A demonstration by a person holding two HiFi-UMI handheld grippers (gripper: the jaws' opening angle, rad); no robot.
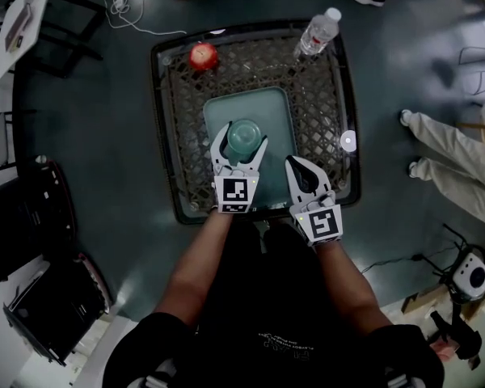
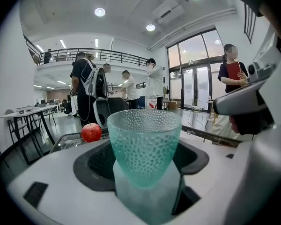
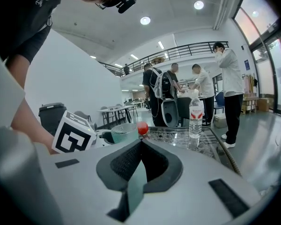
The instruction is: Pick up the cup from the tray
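Left tongs point(image 1: 244, 133) released: jaws spread, one on each side of the cup point(image 2: 144, 144), with gaps showing at the cup's base. The cup is upright on the tray point(image 1: 267, 103), in its near half, roughly centred left to right. The far half of the tray is bare, and there's a free strip of tray to the right of the cup.

Right tongs point(image 1: 296, 165) clenched on nothing, over the tray's near right corner, just beside the left tongs and close to the worktop's point(image 1: 186, 95) near rim.

Apple point(image 1: 202, 55) at the far left of the mesh, bottle point(image 1: 317, 32) at the far right rim, both well apart from the cup. Small pale round item point(image 1: 347, 141) by the right rim, can't tell what it is.
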